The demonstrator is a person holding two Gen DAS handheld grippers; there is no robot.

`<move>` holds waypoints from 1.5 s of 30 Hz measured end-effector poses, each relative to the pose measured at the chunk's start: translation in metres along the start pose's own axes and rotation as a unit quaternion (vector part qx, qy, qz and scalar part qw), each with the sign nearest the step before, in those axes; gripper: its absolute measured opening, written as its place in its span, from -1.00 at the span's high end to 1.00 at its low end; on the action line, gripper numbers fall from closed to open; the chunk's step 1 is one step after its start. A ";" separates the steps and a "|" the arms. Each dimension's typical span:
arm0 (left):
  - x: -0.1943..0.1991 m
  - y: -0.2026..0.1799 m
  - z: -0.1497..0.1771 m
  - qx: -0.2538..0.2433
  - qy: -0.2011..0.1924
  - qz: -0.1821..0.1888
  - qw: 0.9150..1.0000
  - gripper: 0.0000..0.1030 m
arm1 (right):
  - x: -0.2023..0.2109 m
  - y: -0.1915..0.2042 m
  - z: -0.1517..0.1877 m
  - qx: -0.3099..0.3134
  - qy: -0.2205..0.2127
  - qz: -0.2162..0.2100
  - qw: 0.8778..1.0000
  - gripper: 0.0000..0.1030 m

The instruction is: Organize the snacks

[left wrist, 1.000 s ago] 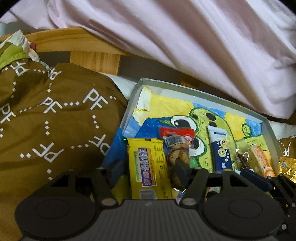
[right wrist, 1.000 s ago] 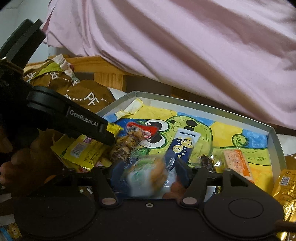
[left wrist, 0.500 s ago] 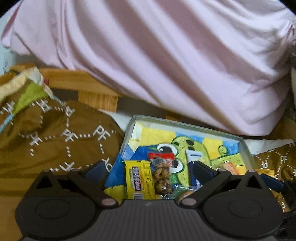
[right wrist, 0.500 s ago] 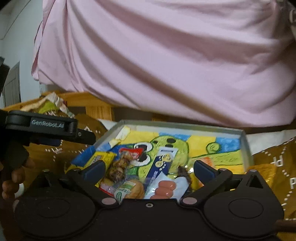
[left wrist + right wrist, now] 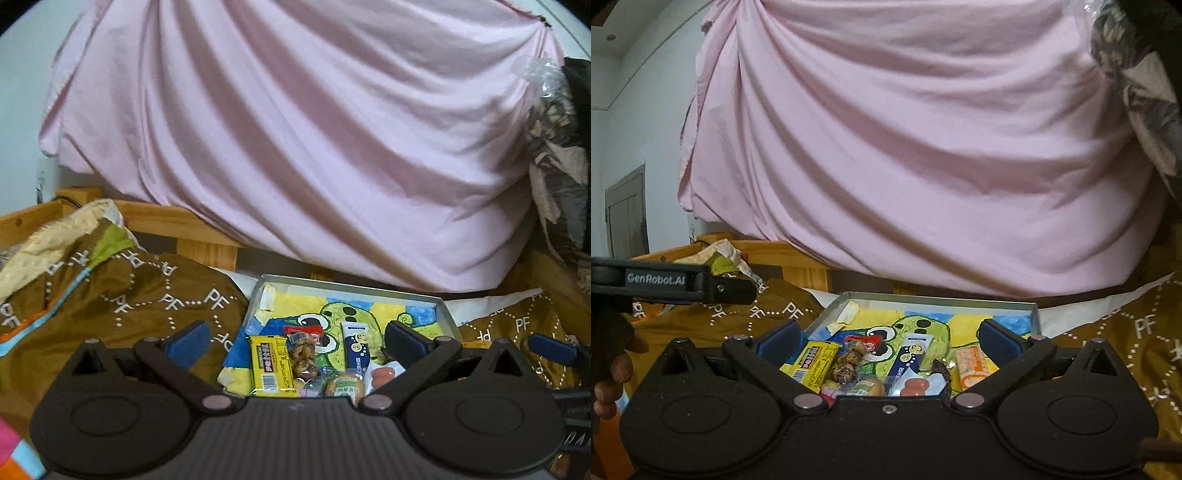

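A shallow grey tray (image 5: pixel 349 290) (image 5: pixel 938 298) with a cartoon picture on its floor lies on the bed. In it lie a yellow bar (image 5: pixel 269 365) (image 5: pixel 812 360), a clear pack of brown cookies (image 5: pixel 303 358) (image 5: pixel 847 360), a blue and white stick pack (image 5: pixel 355 345) (image 5: pixel 909 353), a sausage pack (image 5: pixel 382 373) (image 5: pixel 916 386), a round bun pack (image 5: pixel 343 384) (image 5: pixel 866 387) and an orange wafer pack (image 5: pixel 969 363). My left gripper (image 5: pixel 295 338) is open and empty, held back above the tray's near end. My right gripper (image 5: pixel 888 338) is open and empty, likewise raised before the tray.
A brown quilt printed "PF" (image 5: pixel 122 295) (image 5: pixel 1137 332) surrounds the tray. A large pink cloth (image 5: pixel 295 147) hangs behind over a wooden bed frame (image 5: pixel 207 243). The left gripper's body (image 5: pixel 657 282) and the hand holding it show at the right wrist view's left edge.
Both grippers opened and pulled up and back from the tray. The right one let go of the bun pack, which now lies in the tray's near end. The left one was shut a second ago.
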State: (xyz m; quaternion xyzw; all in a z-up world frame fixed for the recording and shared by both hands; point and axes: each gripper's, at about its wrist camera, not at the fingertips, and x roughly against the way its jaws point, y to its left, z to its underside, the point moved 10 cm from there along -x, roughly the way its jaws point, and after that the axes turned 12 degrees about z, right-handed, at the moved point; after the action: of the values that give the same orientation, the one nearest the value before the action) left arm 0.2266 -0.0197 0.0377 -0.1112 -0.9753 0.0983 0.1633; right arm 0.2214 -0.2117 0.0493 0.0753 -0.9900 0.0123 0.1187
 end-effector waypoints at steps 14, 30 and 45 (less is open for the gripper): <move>0.080 -0.004 0.057 0.004 -0.002 -0.020 1.000 -0.99 | 0.083 0.009 0.020 0.037 -0.011 -0.015 0.999 -0.99; 0.114 0.019 0.119 0.025 0.044 -0.055 0.997 -0.99 | 0.114 0.015 0.101 0.008 0.092 0.017 0.996 -0.99; 0.104 0.020 0.144 0.021 0.074 -0.066 0.995 -0.99 | 0.102 0.013 0.121 0.010 0.121 0.030 0.992 -0.99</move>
State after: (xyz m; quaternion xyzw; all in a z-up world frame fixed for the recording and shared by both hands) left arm 0.0853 0.0033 -0.0695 -0.0499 -0.9635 0.0992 0.2437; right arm 0.0928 -0.2193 -0.0443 0.0442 -0.9701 0.0344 0.2362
